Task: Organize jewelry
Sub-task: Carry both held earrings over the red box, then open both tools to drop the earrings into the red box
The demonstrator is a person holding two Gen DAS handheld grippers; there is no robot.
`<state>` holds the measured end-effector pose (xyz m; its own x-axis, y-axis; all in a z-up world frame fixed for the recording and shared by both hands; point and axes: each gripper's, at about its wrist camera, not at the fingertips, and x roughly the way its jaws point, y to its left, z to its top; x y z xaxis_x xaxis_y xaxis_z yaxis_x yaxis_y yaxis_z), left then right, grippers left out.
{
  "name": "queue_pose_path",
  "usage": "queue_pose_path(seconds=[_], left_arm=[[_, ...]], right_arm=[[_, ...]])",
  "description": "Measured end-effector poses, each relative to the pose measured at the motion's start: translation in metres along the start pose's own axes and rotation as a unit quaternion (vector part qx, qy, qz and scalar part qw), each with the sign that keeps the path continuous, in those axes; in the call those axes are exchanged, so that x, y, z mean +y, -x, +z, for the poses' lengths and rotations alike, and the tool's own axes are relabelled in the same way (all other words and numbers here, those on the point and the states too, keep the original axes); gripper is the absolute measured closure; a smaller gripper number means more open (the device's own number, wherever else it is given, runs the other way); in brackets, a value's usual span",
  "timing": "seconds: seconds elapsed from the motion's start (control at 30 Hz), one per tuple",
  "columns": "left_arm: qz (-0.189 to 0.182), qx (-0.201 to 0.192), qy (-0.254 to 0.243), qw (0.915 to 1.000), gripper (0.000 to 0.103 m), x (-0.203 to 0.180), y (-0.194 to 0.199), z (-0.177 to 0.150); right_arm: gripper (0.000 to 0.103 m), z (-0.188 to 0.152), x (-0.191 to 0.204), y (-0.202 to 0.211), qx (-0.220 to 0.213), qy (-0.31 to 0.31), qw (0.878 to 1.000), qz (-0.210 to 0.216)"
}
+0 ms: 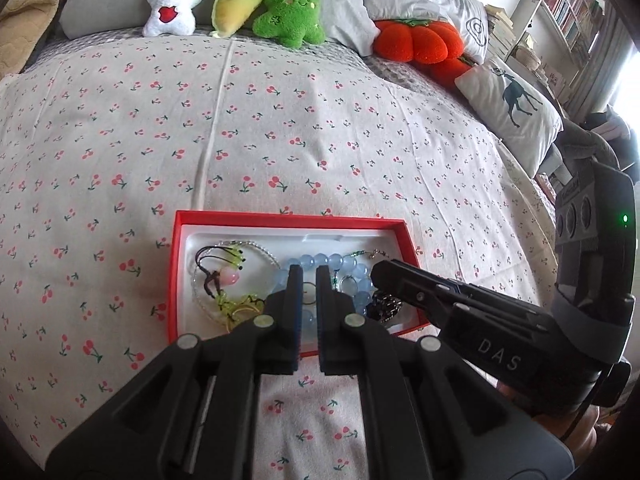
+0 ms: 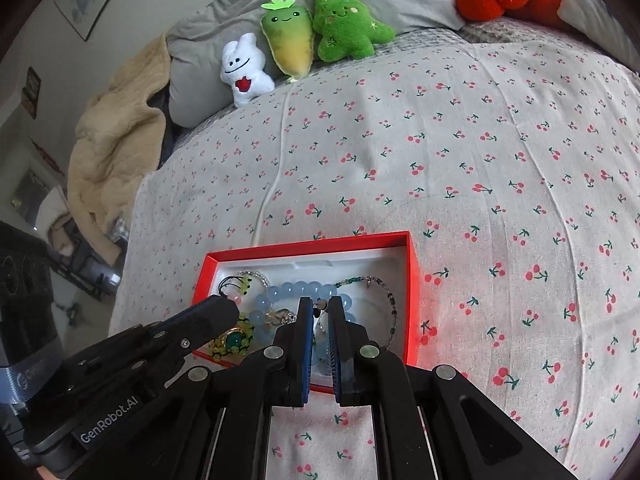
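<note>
A red box with a white lining lies on the cherry-print bedspread. Inside it are a pale blue bead bracelet, a yellow-green bead piece, a clear bead strand, a dark beaded strand and a silver chain. My left gripper hangs shut over the box's near half. My right gripper is shut beside it, over the blue beads. I see nothing clearly pinched in either.
Three plush toys lean on grey pillows at the head of the bed. An orange pumpkin cushion and a deer-print pillow lie on the right. A beige blanket hangs off the left edge.
</note>
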<state>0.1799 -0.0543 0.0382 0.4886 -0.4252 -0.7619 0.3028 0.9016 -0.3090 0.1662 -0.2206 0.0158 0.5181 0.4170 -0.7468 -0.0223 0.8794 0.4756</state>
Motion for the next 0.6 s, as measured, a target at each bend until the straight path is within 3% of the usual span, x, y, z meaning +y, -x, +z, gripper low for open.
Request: queue_pose_path(seconds=[0.13, 0.2, 0.4, 0.47, 0.53, 0.6], left_arm=[[0.004, 0.007, 0.005, 0.9999, 0.092, 0.002, -0.007, 0.002], [0.013, 0.006, 0.002, 0.9999, 0.075, 0.001, -0.007, 0.002], [0.041, 0.001, -0.006, 0.9991, 0.052, -0.002, 0.006, 0.000], [0.055, -0.002, -0.005, 0.9985, 0.045, -0.002, 0.013, -0.002], [0.075, -0.001, -0.001, 0.9972, 0.040, -0.001, 0.020, -0.004], [0.093, 0.011, -0.001, 0.9956, 0.031, -0.001, 0.024, -0.008]], right_arm=[[0.094, 0.004, 0.001, -0.008, 0.006, 0.002, 1.000, 0.003], [0.094, 0.004, 0.001, -0.010, 0.006, 0.000, 1.000, 0.004], [0.085, 0.005, 0.002, 0.001, -0.004, -0.004, 1.000, -0.022], [0.077, 0.004, 0.002, 0.011, -0.010, 0.001, 1.000, -0.029], [0.042, 0.000, 0.002, 0.026, -0.023, 0.006, 0.999, -0.046], [0.034, -0.004, 0.001, 0.040, -0.036, 0.018, 0.997, -0.059]])
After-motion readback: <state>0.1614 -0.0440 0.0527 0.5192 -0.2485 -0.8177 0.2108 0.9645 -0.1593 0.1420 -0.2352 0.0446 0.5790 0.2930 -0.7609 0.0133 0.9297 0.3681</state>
